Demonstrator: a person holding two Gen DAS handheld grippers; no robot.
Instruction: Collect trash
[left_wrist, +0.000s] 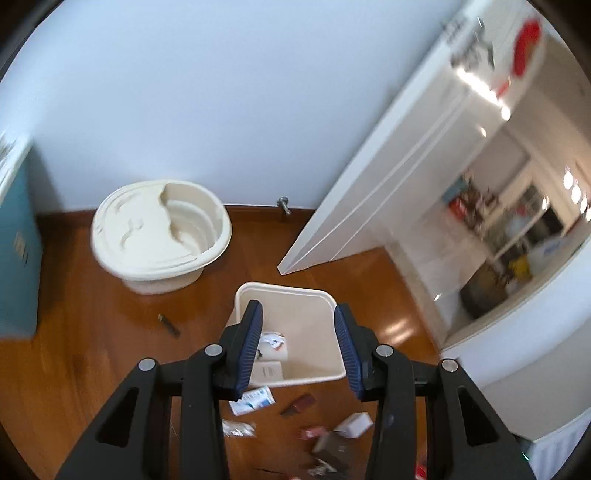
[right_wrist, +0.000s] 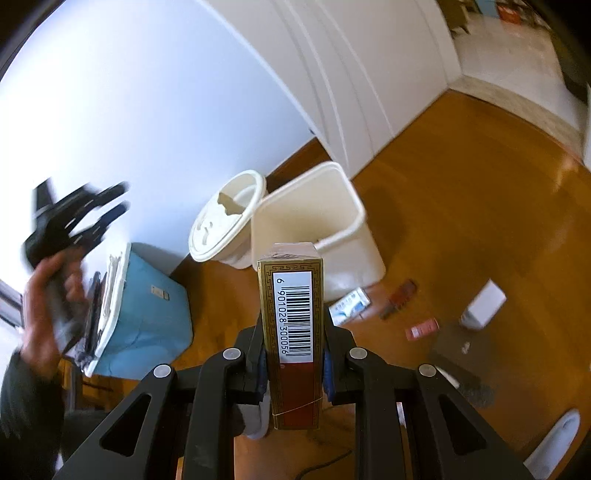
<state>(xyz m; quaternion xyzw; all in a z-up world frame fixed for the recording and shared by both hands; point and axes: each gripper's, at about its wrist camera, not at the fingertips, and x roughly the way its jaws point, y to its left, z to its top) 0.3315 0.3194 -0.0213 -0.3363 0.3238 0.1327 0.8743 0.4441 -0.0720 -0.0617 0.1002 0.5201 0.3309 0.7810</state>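
Note:
A cream square bin (left_wrist: 284, 288) stands on the wooden floor with white scraps of paper (left_wrist: 274, 343) inside. My left gripper (left_wrist: 298, 308) hovers above it, open, with nothing between its blue pads. In the right wrist view that gripper (right_wrist: 85, 214) is a blur, raised in a hand (right_wrist: 44, 295) at the left. My right gripper (right_wrist: 293, 332) is shut on a gold and red cigarette pack (right_wrist: 291, 295), barcode up, held short of the bin (right_wrist: 354, 221). Litter lies in front of the bin: a blue-white packet (left_wrist: 253, 400), a dark red item (left_wrist: 299, 404), a white box (left_wrist: 354, 424).
A round cream container with a broken lid (left_wrist: 159, 236) sits by the wall behind the bin. A blue box (right_wrist: 155, 306) stands at the left. A white door (left_wrist: 388, 166) hangs open on the right. A red pack (right_wrist: 421, 328) lies on the floor.

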